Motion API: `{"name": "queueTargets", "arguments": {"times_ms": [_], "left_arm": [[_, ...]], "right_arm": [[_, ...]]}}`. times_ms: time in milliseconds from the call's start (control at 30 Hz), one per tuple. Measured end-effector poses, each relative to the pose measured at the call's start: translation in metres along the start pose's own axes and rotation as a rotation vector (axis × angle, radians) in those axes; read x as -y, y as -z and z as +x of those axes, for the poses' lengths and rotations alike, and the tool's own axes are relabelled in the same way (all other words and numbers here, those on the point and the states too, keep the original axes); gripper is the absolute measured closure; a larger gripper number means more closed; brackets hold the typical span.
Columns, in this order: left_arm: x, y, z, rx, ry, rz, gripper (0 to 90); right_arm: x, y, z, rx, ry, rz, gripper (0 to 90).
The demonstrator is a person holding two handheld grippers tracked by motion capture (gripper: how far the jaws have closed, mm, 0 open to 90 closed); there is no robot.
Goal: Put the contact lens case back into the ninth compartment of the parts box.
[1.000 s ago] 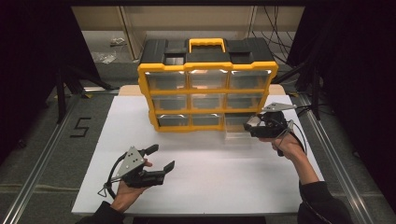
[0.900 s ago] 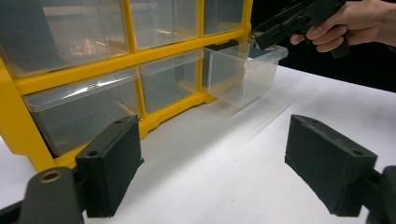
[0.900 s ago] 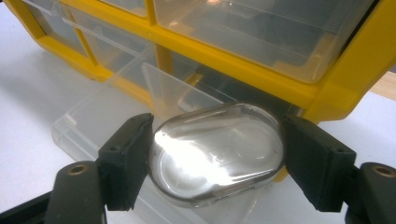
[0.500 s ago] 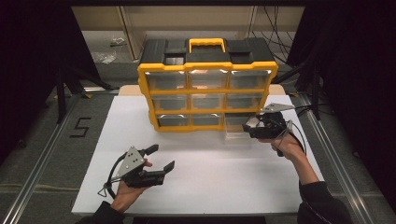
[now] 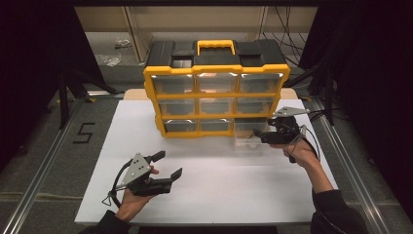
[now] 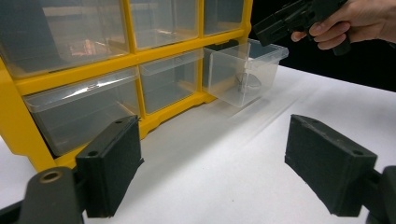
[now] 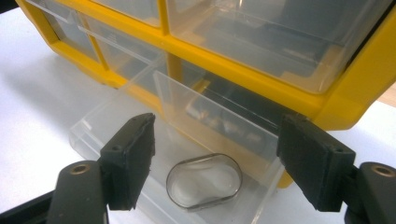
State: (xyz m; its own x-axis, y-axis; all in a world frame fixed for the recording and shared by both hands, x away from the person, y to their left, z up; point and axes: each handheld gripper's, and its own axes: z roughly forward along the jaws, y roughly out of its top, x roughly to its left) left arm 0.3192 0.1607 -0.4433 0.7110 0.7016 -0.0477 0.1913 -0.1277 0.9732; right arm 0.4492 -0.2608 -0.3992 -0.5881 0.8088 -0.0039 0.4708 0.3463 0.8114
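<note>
Now | drawer [image 5: 249,135]: half out, long axis toward person | right gripper [image 5: 260,137]: jaws spread

The high view is soft and slightly blurred, bright at the centre where overhead light falls on the flat white tabletop [image 5: 219,195], black at the left and right edges. Glare streaks the top row of clear drawers in the yellow-and-black plastic drawer cabinet [image 5: 216,90]. In both gripper views the near black jaws are out of focus, and the tabletop washes out toward the frame edges.
</note>
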Motion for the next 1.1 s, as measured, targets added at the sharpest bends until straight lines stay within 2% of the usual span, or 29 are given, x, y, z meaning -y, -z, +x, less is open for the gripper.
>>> {"name": "queueTargets", "arguments": {"times_ms": [567, 1100], "left_arm": [[0.0, 0.0, 0.0, 0.0, 0.001, 0.0, 17.6], [0.0, 0.0, 0.0, -0.001, 0.002, 0.0, 17.6]], "right_arm": [[-0.005, 0.005, 0.011, -0.017, 0.021, -0.034, 24.7], [-0.012, 0.009, 0.029, -0.06, 0.05, -0.064, 23.9]]}}
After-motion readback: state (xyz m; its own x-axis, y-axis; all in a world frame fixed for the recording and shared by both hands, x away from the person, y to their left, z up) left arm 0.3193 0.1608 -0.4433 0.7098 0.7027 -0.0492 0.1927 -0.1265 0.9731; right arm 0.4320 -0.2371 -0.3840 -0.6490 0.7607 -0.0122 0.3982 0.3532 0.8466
